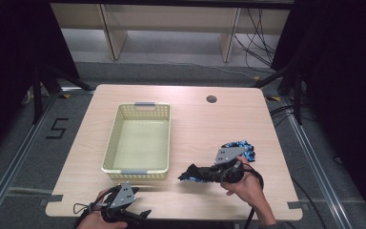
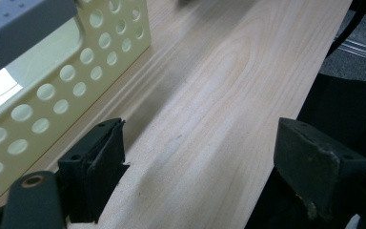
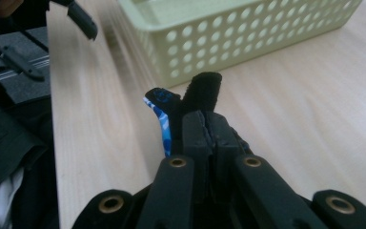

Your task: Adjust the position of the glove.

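My right gripper (image 1: 194, 172) is shut on a black and blue piece of cloth (image 1: 186, 177), which hangs just above the wooden table (image 1: 205, 129) to the right of the basket's near corner. In the right gripper view the jaws (image 3: 208, 125) pinch the cloth (image 3: 202, 90), and its black end and blue-patterned edge stick out past the tips. A second blue and black cloth (image 1: 244, 145) lies on the table behind that hand. My left gripper (image 1: 142, 214) rests open at the table's front edge, its jaws (image 2: 200, 148) wide apart over bare wood.
A pale yellow perforated basket (image 1: 110, 143) with grey handles stands left of centre, empty inside; its wall (image 2: 52, 90) is close to the left gripper. A cable hole (image 1: 211, 99) is at the table's back. Dark floor and rails surround the table.
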Demonstrator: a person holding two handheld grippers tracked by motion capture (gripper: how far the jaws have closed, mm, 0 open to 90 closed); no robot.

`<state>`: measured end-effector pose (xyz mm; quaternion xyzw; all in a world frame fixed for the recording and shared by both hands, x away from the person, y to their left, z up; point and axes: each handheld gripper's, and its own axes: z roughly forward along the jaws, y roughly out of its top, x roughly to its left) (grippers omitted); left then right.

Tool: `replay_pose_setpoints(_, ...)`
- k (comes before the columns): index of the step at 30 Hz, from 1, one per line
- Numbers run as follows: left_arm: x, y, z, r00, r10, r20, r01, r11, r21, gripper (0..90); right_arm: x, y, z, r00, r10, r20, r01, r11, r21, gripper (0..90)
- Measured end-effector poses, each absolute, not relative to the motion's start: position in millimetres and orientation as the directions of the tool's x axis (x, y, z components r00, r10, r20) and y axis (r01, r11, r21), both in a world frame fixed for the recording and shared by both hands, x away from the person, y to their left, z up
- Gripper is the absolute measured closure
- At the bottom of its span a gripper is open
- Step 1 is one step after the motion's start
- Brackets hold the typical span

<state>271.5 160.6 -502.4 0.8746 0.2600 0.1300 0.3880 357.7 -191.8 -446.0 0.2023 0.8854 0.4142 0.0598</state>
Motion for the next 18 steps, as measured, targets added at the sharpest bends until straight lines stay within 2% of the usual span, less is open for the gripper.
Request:
replay_pose_setpoints(6, 270.7, 160.2, -502.0, 0.832, 0.554, 0.021, 0.350, -0.554, 0.755, 17.5, 349.7, -193.6, -461.9, -0.922, 0.379, 0.074, 0.308, 0.606, 0.734, 88.8)
replay_pose_setpoints(13, 270.1, 159.8, -501.9, 0.831, 0.556, 0.024, 0.351, -0.557, 0.753, 17.5, 343.5, -189.5, -487.0, -0.904, 0.414, 0.107, 0.379, 0.659, 0.649, 87.8)
replay_pose_setpoints(18, 270.1, 159.9, -501.8, 0.837, 0.546, 0.030, 0.344, -0.568, 0.748, 17.4, 345.4, -189.8, -498.5, -0.879, 0.462, 0.117, 0.423, 0.644, 0.637, 80.2)
